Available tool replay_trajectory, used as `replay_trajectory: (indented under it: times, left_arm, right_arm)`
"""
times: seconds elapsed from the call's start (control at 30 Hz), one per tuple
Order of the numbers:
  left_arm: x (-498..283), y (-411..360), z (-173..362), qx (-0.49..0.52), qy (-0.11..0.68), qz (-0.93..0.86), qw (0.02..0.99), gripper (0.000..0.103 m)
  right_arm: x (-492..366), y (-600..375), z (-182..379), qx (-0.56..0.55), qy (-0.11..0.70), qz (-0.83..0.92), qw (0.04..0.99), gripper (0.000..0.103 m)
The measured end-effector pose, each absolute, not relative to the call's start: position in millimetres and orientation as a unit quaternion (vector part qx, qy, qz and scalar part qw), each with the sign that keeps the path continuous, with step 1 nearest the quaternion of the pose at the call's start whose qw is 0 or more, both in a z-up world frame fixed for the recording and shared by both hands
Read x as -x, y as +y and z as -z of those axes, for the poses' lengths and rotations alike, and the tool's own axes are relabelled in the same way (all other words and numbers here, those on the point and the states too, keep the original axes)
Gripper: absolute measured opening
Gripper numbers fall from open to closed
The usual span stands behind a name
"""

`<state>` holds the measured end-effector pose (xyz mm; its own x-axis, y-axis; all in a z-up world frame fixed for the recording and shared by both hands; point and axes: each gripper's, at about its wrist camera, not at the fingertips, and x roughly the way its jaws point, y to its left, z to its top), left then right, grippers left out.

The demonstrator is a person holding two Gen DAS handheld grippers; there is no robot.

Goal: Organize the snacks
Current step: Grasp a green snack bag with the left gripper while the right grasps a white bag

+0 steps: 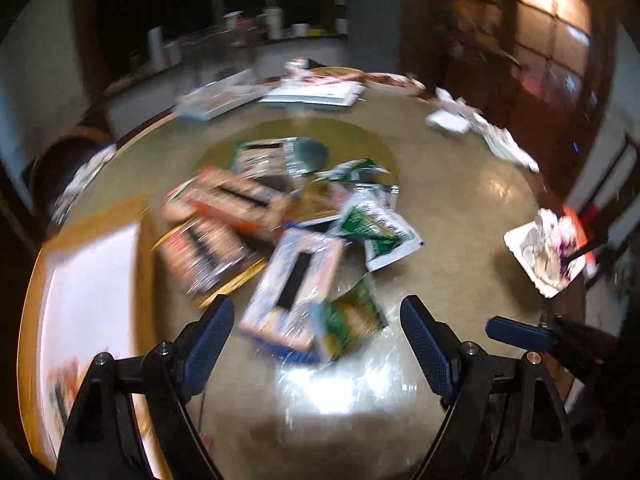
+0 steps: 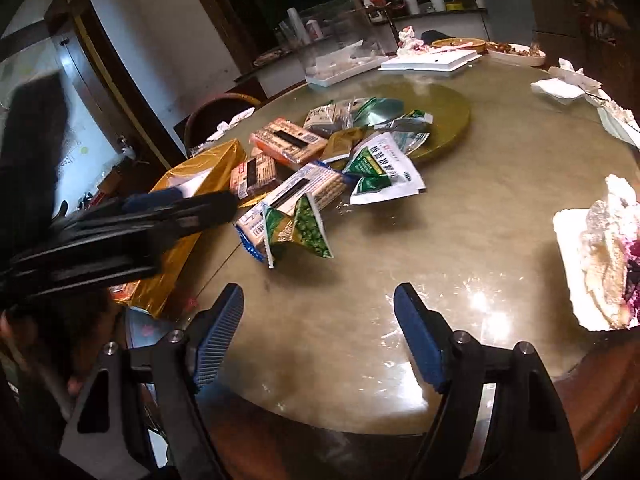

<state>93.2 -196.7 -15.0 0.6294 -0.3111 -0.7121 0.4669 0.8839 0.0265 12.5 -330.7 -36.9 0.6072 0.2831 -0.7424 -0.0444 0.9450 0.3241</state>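
**Snacks heaped mid-desk, both grippers empty**

The snack pile [image 2: 320, 168] lies jumbled near the middle of the round desk [image 2: 460, 248]: orange cracker packs, a blue biscuit sleeve [image 2: 292, 196], green pea packets [image 2: 304, 228], beside a gold box [image 2: 200, 176]. The left gripper [image 1: 316, 344] and right gripper [image 2: 318, 332] hover with fingers spread, holding nothing. The left view is smeared, labels unreadable.

Both wrist views — same snack pile [image 1: 296, 236] [image 2: 320, 176]
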Motion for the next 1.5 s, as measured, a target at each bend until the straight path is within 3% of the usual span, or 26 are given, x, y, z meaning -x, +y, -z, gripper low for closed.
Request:
replay_trajectory:
  times: [0.1,0.13,0.2,0.23,0.5,0.7,1.1,1.27,1.33,1.5]
  left_arm:
    - [-100.7,-218.2,34.2,-0.126,0.387,0.238,0.882,0.084]
    - [-99.5,-221.4,41.4,-0.131,0.393,0.243,0.877,0.08]
    - [-102.4,-228.1,54.7,-0.15,0.418,0.237,0.864,0.049]
    - [-102.5,-226.7,59.3,-0.15,0.431,0.238,0.857,0.043]
    - [-75.8,-182.4,55.3,-0.095,0.458,0.214,0.858,0.048]
    - [-64.6,-158.4,62.3,-0.035,0.477,0.206,0.853,0.033]
    - [-34.2,-123.2,58.2,0.062,0.491,0.214,0.842,0.031]
    - [-31.9,-117.9,55.3,0.077,0.485,0.219,0.843,0.031]
    - [-31.7,-116.2,56.5,0.085,0.483,0.221,0.843,0.03]
    - [-32.5,-111.9,60.5,0.109,0.484,0.228,0.838,0.03]
  right_arm:
    - [-8.0,-337.1,41.7,-0.138,0.437,-0.092,0.884,0.076]
    - [-7.2,-338.0,41.8,-0.14,0.437,-0.095,0.884,0.076]
    - [-7.4,-341.7,41.9,-0.139,0.434,-0.1,0.885,0.076]
    - [-7.8,-343.8,42.1,-0.139,0.434,-0.1,0.885,0.076]
    - [-4.9,-339.0,41.5,-0.128,0.437,-0.129,0.881,0.076]
    - [-33.0,-348.5,27.5,-0.131,0.431,-0.108,0.886,0.076]
    - [-155.7,-361.6,49.9,-0.176,0.482,-0.048,0.857,0.075]
    - [-170.5,-362.9,70.2,-0.18,0.511,-0.036,0.84,0.06]
    - [-167.7,-361.7,69.6,-0.183,0.514,-0.038,0.837,0.046]
    - [-137.5,-356.4,69.0,-0.185,0.502,-0.039,0.844,0.036]
